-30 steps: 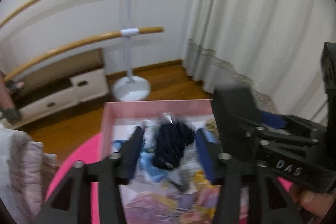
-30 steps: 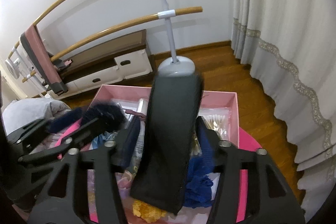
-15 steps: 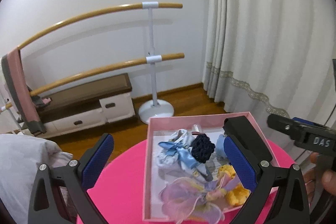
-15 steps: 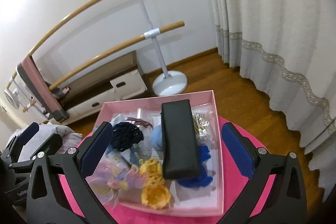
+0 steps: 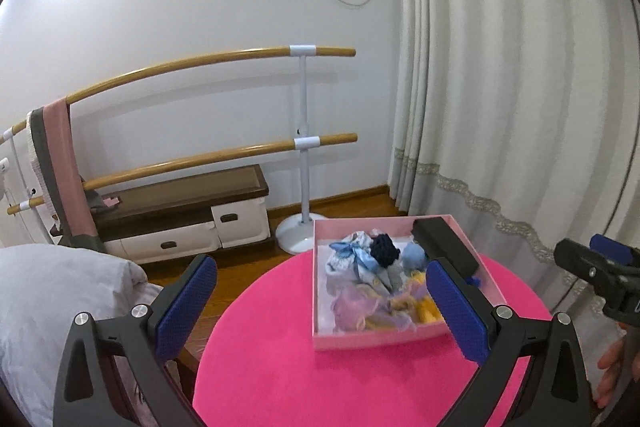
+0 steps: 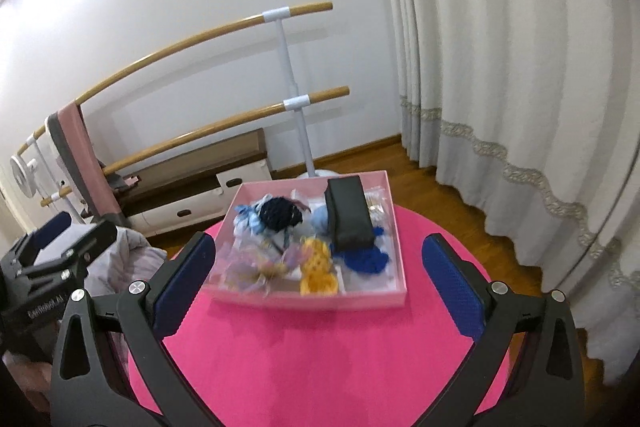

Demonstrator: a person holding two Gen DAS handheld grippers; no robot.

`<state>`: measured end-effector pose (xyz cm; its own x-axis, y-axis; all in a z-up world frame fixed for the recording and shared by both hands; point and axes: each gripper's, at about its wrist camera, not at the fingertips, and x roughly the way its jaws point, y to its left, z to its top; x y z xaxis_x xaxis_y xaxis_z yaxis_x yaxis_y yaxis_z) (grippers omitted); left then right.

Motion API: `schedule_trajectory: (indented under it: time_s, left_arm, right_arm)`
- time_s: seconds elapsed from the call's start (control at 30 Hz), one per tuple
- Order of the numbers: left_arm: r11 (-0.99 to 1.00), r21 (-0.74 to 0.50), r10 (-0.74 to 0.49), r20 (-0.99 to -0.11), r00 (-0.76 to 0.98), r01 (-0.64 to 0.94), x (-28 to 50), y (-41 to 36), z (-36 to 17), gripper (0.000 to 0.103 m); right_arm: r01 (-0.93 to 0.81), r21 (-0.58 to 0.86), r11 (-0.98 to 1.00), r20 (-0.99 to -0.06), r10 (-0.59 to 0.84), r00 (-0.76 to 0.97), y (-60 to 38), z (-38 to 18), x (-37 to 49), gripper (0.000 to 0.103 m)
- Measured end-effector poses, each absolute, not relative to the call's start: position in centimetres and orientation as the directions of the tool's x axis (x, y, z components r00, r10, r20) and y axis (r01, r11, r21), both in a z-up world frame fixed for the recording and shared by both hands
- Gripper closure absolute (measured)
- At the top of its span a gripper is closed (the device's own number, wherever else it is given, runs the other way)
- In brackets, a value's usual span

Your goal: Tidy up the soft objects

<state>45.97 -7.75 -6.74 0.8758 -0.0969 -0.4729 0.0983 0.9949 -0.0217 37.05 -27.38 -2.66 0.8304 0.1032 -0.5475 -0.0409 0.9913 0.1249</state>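
The soft objects lay all together in the pink box (image 6: 394, 223), which stood on the far half of the round pink table (image 6: 304, 359). Both tongs were held back from it. The left gripper (image 5: 320, 303) stood with its jaws spread as wide as they go and had nothing between them. The right gripper (image 6: 318, 283) was the same, wide open and empty, with the box seen through the gap and well beyond the pads.

As a judgement, the placing step looked finished for the pieces in the box, and no loose soft thing was seen on the bare table. So the task seemed near its end, or between two pieces. If another piece was to be brought, the next move would need one gripper to go to it outside these views; where it could be was not possible to tell.

In the box, a black pouch (image 6: 349, 214) lay along the right side, partly on a blue crocheted piece (image 6: 366, 259). A dark navy knitted ball (image 6: 279, 215) sat in the middle at the back, touching a light blue bow (image 5: 349, 254). Nearer the front wall were a yellow crocheted piece (image 6: 318, 263) and a pale purple gauzy flower (image 6: 256, 269). The pieces overlapped, so their exact number could not be told.
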Motion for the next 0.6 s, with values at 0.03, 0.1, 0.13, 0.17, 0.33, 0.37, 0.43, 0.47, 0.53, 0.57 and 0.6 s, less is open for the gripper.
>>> schedule_trajectory:
  time_s: [0.03, 0.1, 0.13, 0.17, 0.33, 0.37, 0.43, 0.47, 0.53, 0.57, 0.6]
  left_arm:
    - [0.995, -0.024, -0.097, -0.471, 0.877, 0.097, 44.6, -7.2, -6.6, 0.0]
    - [0.995, -0.036, -0.097, -0.468, 0.878, 0.091, 41.8, -6.2, -6.4, 0.0]
    - [0.995, -0.043, -0.099, -0.467, 0.879, 0.089, 40.3, -5.8, -6.4, 0.0]
    - [0.995, -0.046, -0.098, -0.465, 0.88, 0.087, 39.3, -5.3, -6.1, 0.0]
    - [0.995, -0.065, -0.094, -0.444, 0.891, 0.072, 32.3, -3.4, -5.9, 0.0]
    - [0.996, -0.066, -0.088, -0.442, 0.893, 0.065, 31.1, -3.1, -6.0, 0.0]
    - [0.997, -0.067, -0.074, -0.443, 0.893, 0.05, 29.3, -2.7, -5.8, 0.0]
    - [0.996, -0.068, -0.074, -0.442, 0.894, 0.048, 28.4, -2.6, -5.8, 0.0]
    - [0.997, -0.064, -0.065, -0.436, 0.898, 0.041, 25.9, -2.4, -5.7, 0.0]
    - [0.997, -0.06, -0.062, -0.434, 0.899, 0.04, 25.1, -2.6, -5.5, 0.0]
    - [0.998, -0.054, -0.056, -0.434, 0.899, 0.036, 24.2, -2.6, -5.5, 0.0]
  right_arm:
    - [-0.039, 0.111, 0.993, -0.546, 0.094, 0.832, -27.1, -2.6, 35.9, 0.0]
    - [-0.04, 0.09, 0.995, -0.544, 0.083, 0.835, -26.4, -2.4, 34.0, 0.0]
    - [-0.042, 0.085, 0.995, -0.539, 0.082, 0.838, -26.2, -2.4, 33.1, 0.0]
    - [-0.041, 0.077, 0.996, -0.534, 0.076, 0.842, -25.9, -2.3, 32.2, 0.0]
    - [-0.049, 0.06, 0.997, -0.495, 0.073, 0.866, -24.5, -1.8, 27.6, 0.0]
    - [-0.05, 0.055, 0.997, -0.489, 0.071, 0.869, -24.2, -1.7, 26.8, 0.0]
    - [-0.046, 0.048, 0.998, -0.471, 0.063, 0.88, -23.8, -1.5, 25.2, 0.0]
    - [-0.044, 0.049, 0.998, -0.462, 0.062, 0.885, -23.6, -1.4, 24.3, 0.0]
    - [-0.041, 0.053, 0.998, -0.45, 0.06, 0.891, -23.4, -1.3, 22.6, 0.0]
    - [-0.039, 0.052, 0.998, -0.442, 0.058, 0.895, -23.2, -1.3, 21.6, 0.0]
    - [-0.039, 0.05, 0.998, -0.437, 0.057, 0.898, -23.0, -1.3, 21.0, 0.0]
